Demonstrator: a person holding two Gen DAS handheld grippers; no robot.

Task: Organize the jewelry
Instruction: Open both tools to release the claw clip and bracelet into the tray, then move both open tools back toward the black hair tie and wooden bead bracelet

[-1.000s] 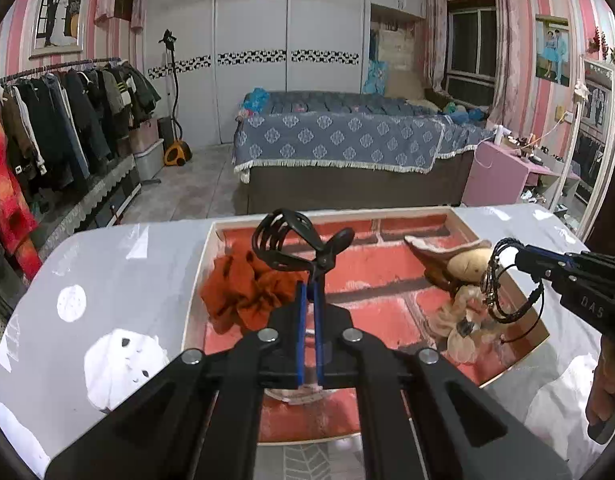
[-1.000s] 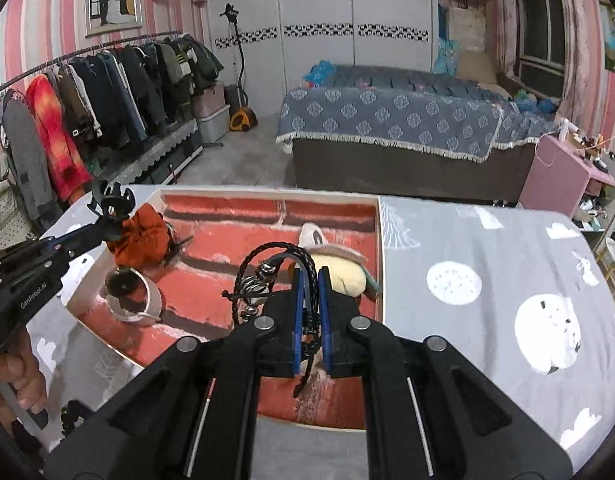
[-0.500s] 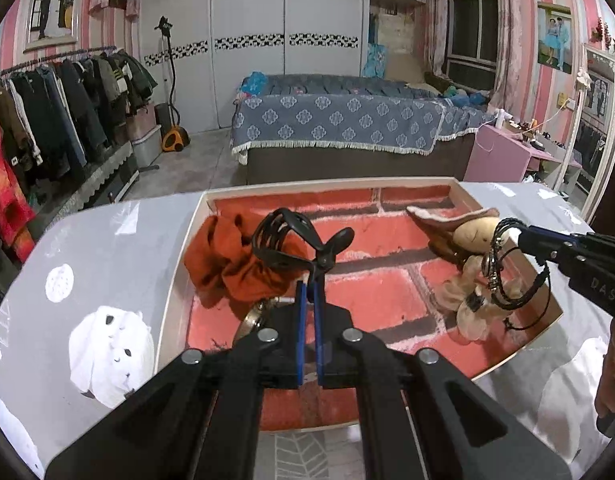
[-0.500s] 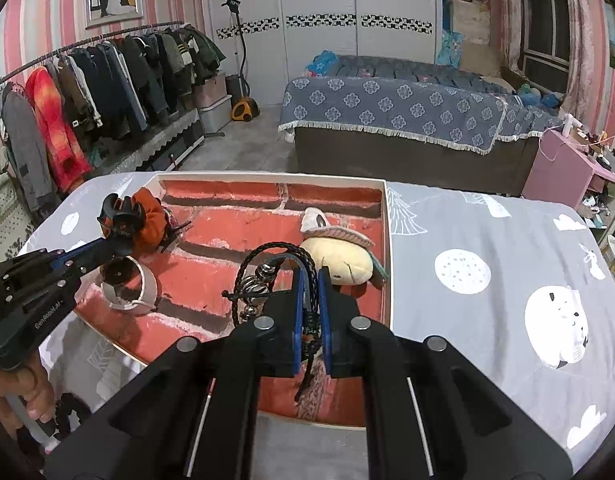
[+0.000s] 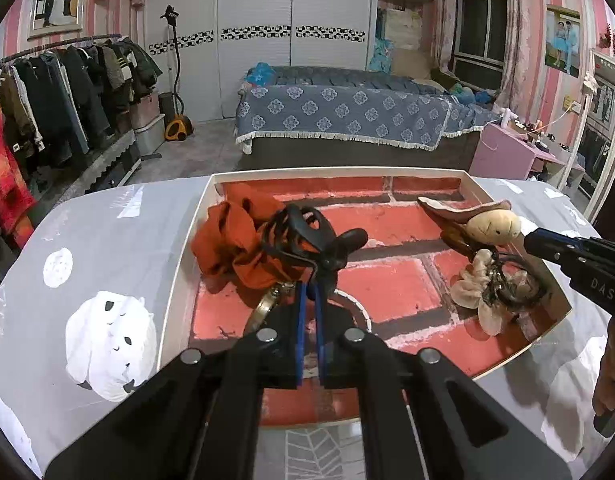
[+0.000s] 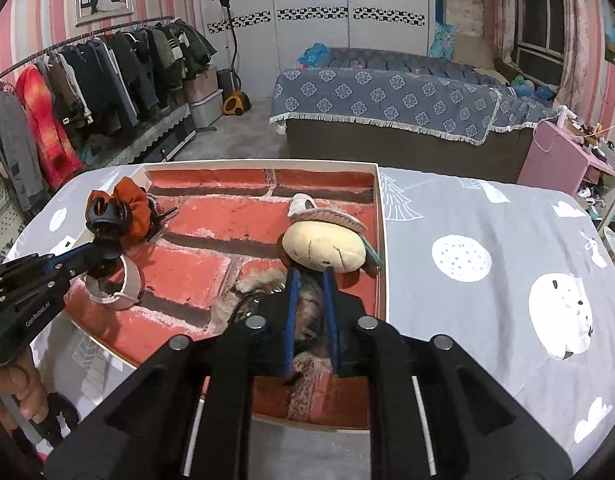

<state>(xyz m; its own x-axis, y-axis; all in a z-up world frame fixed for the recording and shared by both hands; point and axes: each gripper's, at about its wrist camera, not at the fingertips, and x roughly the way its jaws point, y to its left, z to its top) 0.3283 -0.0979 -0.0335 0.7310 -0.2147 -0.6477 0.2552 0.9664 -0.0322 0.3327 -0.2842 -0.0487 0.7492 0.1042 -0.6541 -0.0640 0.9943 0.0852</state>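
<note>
My left gripper (image 5: 310,292) is shut on a black claw hair clip (image 5: 307,240) and holds it low over the left of the brick-patterned tray (image 5: 339,174), beside an orange scrunchie (image 5: 235,240). My right gripper (image 6: 310,280) has parted its fingers a little above the black braided bracelet (image 5: 511,284), which lies on a cream scrunchie (image 5: 473,286) at the tray's right end. A cream plush clip (image 6: 323,248) lies just beyond it. The clip also shows in the right wrist view (image 6: 105,220).
A bangle (image 6: 125,284) lies in the tray under the left gripper. The tray sits on a grey patterned tablecloth (image 6: 487,280). A bed and a clothes rack stand beyond the table.
My right gripper lowered to the tray's right end and let go of the black bracelet, its fingers now parted. My left gripper lowered the hair clip toward the orange scrunchie.
</note>
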